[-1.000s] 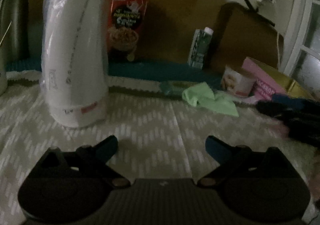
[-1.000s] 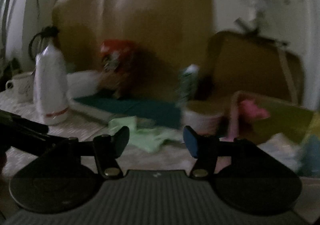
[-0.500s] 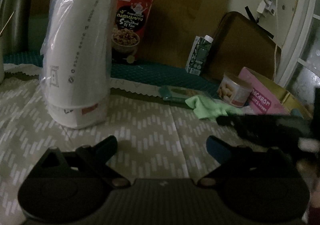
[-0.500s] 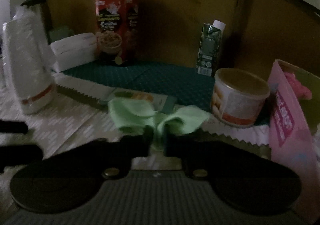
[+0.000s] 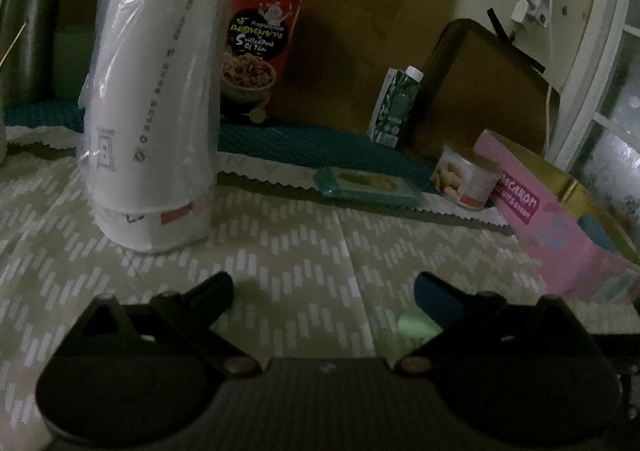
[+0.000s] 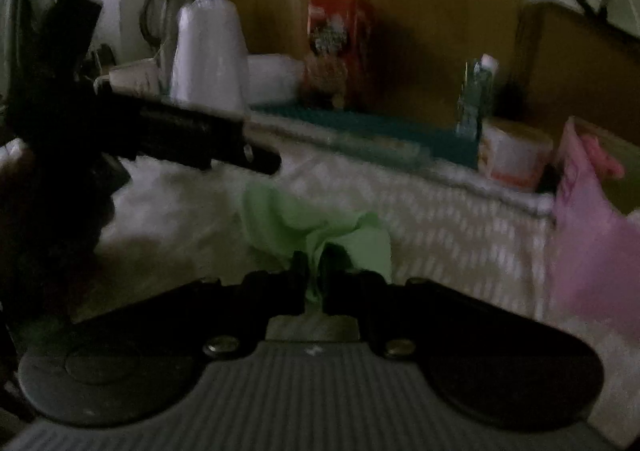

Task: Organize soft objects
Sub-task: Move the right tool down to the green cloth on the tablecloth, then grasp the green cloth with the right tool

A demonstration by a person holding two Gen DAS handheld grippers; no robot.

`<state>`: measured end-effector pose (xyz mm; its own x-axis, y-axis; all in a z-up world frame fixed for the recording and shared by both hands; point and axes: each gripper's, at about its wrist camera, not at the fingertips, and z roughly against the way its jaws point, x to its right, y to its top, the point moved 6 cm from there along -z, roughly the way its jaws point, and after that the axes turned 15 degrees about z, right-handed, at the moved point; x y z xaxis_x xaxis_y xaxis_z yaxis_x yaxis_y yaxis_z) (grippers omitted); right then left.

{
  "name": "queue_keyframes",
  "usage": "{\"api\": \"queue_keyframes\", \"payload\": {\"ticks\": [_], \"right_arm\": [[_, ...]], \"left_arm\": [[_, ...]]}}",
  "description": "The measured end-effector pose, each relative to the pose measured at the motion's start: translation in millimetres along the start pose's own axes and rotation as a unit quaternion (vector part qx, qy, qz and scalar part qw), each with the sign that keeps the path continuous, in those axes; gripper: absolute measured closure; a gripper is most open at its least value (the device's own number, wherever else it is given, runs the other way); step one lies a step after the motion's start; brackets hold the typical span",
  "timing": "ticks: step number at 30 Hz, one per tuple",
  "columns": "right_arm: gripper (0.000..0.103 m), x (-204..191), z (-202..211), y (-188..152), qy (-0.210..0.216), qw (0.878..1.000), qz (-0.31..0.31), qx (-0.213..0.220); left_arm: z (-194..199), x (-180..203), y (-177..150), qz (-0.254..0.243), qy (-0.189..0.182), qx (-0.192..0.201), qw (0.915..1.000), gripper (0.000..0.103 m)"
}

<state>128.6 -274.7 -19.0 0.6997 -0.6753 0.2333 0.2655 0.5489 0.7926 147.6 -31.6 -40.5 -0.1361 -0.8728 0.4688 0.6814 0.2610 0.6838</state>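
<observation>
My right gripper [image 6: 316, 271] is shut on a light green cloth [image 6: 304, 223], which bunches up in front of the fingers above the patterned tablecloth [image 6: 440, 211]. In the left wrist view a faint patch of the green cloth [image 5: 414, 325] shows low beside the right fingertip. My left gripper [image 5: 324, 291] stands open over the tablecloth with nothing between its fingers; in the right wrist view the left gripper [image 6: 200, 135] appears as a dark, blurred shape at the left. An open pink box [image 6: 588, 235] at the right holds a pink soft thing [image 6: 604, 159].
A plastic bag of white cups [image 5: 156, 103] stands at the left. Behind it are a red snack pouch [image 5: 260, 51], a green carton [image 5: 394, 107], a round can [image 5: 464, 179] and a flat teal pack [image 5: 368, 183]. The pink box [image 5: 532, 211] sits at the right.
The right gripper closed on the green cloth and carried it away from beside the teal pack toward the near side. The left gripper stayed where it was, open.
</observation>
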Motion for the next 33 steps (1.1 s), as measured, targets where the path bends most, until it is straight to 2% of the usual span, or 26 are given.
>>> {"api": "queue_keyframes", "payload": {"ticks": [6, 11, 22, 27, 29, 33], "right_arm": [[0.085, 1, -1, 1, 0.002, 1.000, 0.005, 0.003], [0.065, 3, 8, -1, -0.002, 1.000, -0.012, 0.018], [0.060, 8, 7, -2, -0.004, 0.999, -0.030, 0.018], [0.056, 8, 6, -2, -0.005, 0.999, -0.031, 0.012], [0.050, 7, 6, -2, -0.004, 0.999, -0.031, 0.012], [0.048, 9, 7, -3, -0.001, 0.999, -0.034, 0.014]], "left_arm": [[0, 2, -2, -0.005, 0.007, -0.001, 1.0000, 0.001], [-1, 2, -2, -0.009, 0.011, 0.000, 0.9999, 0.001], [-5, 3, -2, -0.017, 0.017, -0.002, 0.9997, 0.000], [-7, 6, -3, -0.029, 0.027, -0.004, 0.9992, 0.000], [-7, 6, -4, -0.032, 0.030, -0.004, 0.9990, 0.000], [-7, 6, -4, -0.032, 0.032, -0.005, 0.9990, 0.000]]}}
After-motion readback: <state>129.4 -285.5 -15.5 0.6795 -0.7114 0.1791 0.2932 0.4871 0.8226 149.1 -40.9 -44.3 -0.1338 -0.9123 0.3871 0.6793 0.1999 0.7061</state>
